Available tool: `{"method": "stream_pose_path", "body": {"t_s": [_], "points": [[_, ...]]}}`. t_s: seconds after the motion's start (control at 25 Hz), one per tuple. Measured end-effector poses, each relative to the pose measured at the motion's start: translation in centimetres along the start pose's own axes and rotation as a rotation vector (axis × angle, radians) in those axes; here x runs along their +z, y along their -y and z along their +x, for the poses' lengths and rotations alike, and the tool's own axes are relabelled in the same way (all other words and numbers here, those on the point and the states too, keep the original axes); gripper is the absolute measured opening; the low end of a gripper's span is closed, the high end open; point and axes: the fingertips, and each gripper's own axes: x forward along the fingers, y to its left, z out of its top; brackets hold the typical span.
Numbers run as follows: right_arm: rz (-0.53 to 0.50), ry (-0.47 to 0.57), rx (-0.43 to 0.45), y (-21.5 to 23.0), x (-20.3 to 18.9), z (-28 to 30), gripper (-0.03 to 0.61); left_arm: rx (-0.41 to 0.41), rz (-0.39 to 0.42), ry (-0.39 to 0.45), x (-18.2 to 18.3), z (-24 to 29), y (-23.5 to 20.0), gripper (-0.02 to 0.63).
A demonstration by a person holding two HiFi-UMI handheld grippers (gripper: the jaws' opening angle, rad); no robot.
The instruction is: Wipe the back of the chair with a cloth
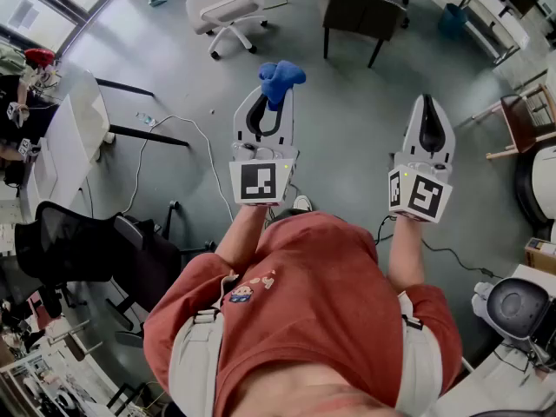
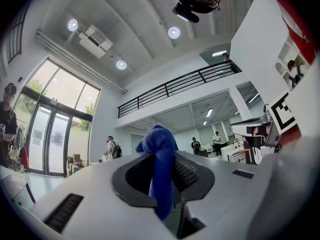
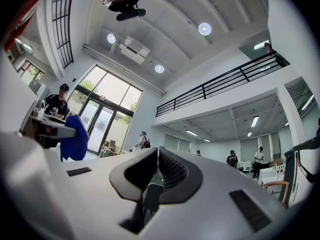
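A blue cloth [image 1: 280, 78] is bunched at the tip of my left gripper [image 1: 269, 94], which is shut on it. In the left gripper view the blue cloth [image 2: 159, 151] hangs between the jaws of my left gripper [image 2: 169, 160] and rises above them. My right gripper [image 1: 427, 102] is held up beside it, shut with nothing in it. The right gripper view shows my right gripper [image 3: 157, 151] with its jaws meeting, and the blue cloth [image 3: 75, 136] off to its left. A dark chair [image 1: 360, 14] stands ahead on the floor, well away from both grippers.
A white office chair [image 1: 224, 7] stands at the far left of the floor, a black mesh chair [image 1: 61, 243] near a desk [image 1: 74, 137] at left, and a wooden chair [image 1: 526, 120] at right. Cables [image 1: 187, 142] run across the grey floor. Both gripper views point up at the ceiling.
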Motion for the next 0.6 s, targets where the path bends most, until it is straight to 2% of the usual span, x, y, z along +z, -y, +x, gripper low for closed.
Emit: {"method": "stream_pose_path", "body": {"t_s": [0.24, 0.36, 0.6], "points": [[-0.011, -0.002, 0.014, -0.9, 0.0, 0.5, 0.026, 0.004, 0.003, 0.018, -0.1, 0.2, -0.8, 0.091], [-0.018, -0.007, 0.029, -1.5, 0.0, 1.0, 0.026, 0.025, -0.019, 0.056, 0.5, 0.8, -1.5, 0.091], [0.051, 0.050, 0.050, -2.6, 0.1, 2.2, 0.026, 0.015, -0.021, 0.018, -1.1, 1.6, -2.9, 0.091]]}}
